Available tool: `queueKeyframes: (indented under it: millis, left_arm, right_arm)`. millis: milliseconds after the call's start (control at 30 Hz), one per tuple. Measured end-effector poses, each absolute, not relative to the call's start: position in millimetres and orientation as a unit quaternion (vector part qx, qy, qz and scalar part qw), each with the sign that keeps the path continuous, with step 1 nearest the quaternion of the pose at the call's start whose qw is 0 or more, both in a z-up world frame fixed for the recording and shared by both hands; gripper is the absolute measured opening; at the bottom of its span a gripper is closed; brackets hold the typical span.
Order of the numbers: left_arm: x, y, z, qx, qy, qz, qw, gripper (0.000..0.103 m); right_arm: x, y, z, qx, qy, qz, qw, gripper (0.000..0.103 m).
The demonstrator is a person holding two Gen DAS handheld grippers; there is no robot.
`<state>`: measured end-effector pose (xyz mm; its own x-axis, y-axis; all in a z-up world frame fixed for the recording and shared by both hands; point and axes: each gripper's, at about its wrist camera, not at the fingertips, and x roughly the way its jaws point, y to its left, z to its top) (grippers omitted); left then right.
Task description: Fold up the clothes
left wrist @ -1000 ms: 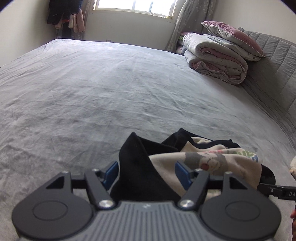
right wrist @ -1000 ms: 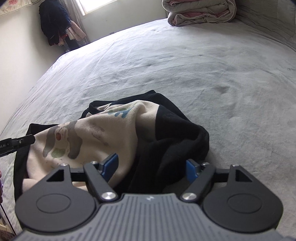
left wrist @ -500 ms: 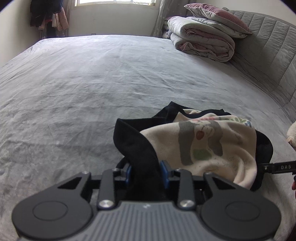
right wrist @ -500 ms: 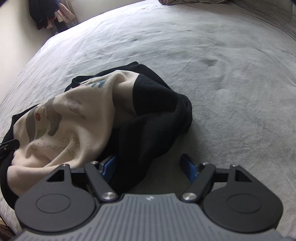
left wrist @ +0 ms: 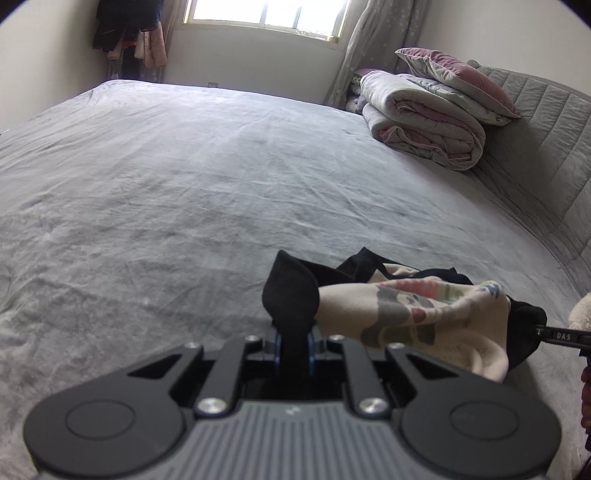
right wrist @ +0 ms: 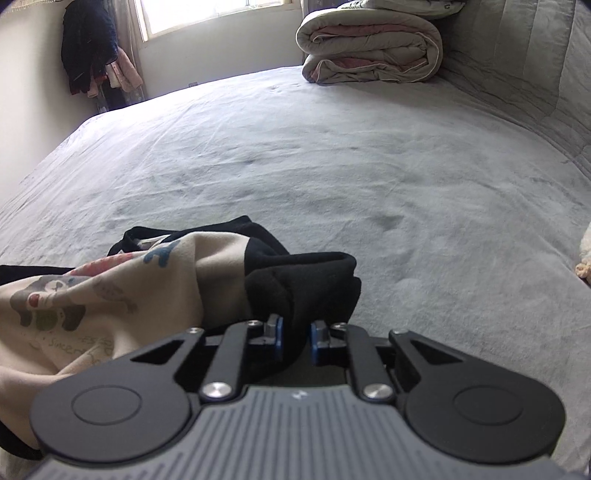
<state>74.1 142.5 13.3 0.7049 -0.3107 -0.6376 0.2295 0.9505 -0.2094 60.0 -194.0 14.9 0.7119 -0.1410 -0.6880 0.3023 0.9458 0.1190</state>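
Garment: a black and cream sweatshirt (left wrist: 424, 317) with a cartoon print is seen bunched on the near part of the grey bed (left wrist: 207, 192), stretched between the two grippers
Left gripper: the left gripper (left wrist: 294, 345) is closing, its blue pads already pressed on a black fold of the sweatshirt; the fold stands up in a point above the fingers
Right gripper: the right gripper (right wrist: 295, 338) is closing as well, and a black bunched part of the sweatshirt (right wrist: 299, 284) is clamped between its blue pads
Lie of the cloth: the cream printed panel (right wrist: 92, 295) is draped to the left of the right gripper, with a black neckline edge shown behind it on the bed (right wrist: 332, 155)
Other gripper in the left view: a black part of the right gripper marked "DAS" (left wrist: 563, 336) is seen at the right edge, touching the black end of the sweatshirt
Bedding: a folded quilt (left wrist: 424, 129) with a mauve pillow (left wrist: 458, 77) on top is placed at the far right of the bed, against the quilted headboard (left wrist: 543, 133)
Room: a bright window (left wrist: 266, 16) is set in the far wall, and clothes hung on a rack (left wrist: 125, 33) are seen in the left corner
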Motion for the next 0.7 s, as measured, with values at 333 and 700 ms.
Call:
queueKeyframes:
  millis: [333,700]
  left_arm:
    - [78.6,142.5,8.7,-0.068,0.367,-0.152,0.915,0.013]
    - [78.8,140.1,3.4,-0.087,0.396,-0.169,0.898,0.024]
  right_arm:
    - [84.3,-225.4,10.4,0.090,0.333,-0.172,0.922,0.013]
    - [69.1,-227.2,10.9,0.196,0.354,-0.127,0.906,0.065]
